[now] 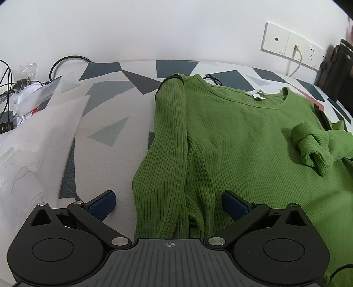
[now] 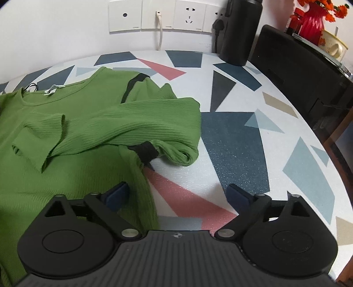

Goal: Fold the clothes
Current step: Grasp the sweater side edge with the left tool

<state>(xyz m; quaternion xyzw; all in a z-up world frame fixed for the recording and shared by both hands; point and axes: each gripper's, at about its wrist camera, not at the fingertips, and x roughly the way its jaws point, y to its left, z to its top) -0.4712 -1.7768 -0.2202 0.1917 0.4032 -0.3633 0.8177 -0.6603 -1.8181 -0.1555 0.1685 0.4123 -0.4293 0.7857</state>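
A green ribbed long-sleeve sweater (image 1: 242, 136) lies flat on the patterned table, neck hole toward the wall. Its left sleeve (image 1: 169, 136) is folded down along the body. Its right sleeve (image 2: 123, 128) is folded across the chest, cuff on the body. My left gripper (image 1: 168, 204) is open and empty, its jaws straddling the sweater's lower left edge. My right gripper (image 2: 177, 196) is open and empty, its jaws straddling the sweater's lower right edge (image 2: 145, 192); the left pad is over cloth, the right over bare table.
White foam sheets (image 1: 37, 141) and tangled cables (image 1: 13, 88) lie at the left. Wall sockets (image 2: 158, 15) are behind. A black bottle (image 2: 240, 31) and a black box (image 2: 302, 72) stand at the back right, with a red vase (image 2: 313, 19) beyond.
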